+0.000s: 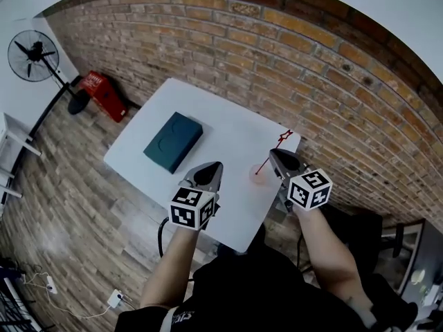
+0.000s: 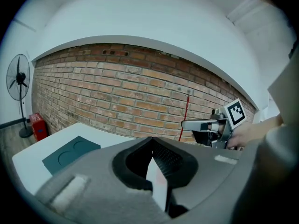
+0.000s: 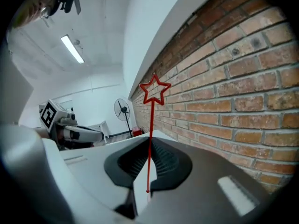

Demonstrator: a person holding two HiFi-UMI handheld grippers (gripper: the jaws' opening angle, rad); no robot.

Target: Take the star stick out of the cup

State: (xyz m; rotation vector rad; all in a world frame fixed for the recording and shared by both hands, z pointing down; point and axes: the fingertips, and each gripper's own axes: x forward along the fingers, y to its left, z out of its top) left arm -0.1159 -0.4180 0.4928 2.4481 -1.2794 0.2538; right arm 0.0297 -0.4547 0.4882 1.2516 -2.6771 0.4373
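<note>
A thin red star stick (image 1: pixel 271 155) leans up from a pale translucent cup (image 1: pixel 257 176) near the white table's (image 1: pixel 228 209) front right corner. My right gripper (image 1: pixel 274 155) is shut on the stick's shaft just above the cup. In the right gripper view the stick (image 3: pixel 150 139) runs up between the closed pads to its star outline (image 3: pixel 155 90). Whether the lower end is still inside the cup I cannot tell. My left gripper (image 1: pixel 217 166) hovers left of the cup, shut and holding nothing. From the left gripper view the stick (image 2: pixel 185 118) stands upright beside the right gripper (image 2: pixel 187 124).
A dark teal block (image 1: pixel 173 142) with two round recesses lies on the table's left half. A brick wall (image 1: pixel 332 81) runs close behind the table's far edge. A standing fan (image 1: pixel 32 54) and a red object (image 1: pixel 102 94) are on the floor at far left.
</note>
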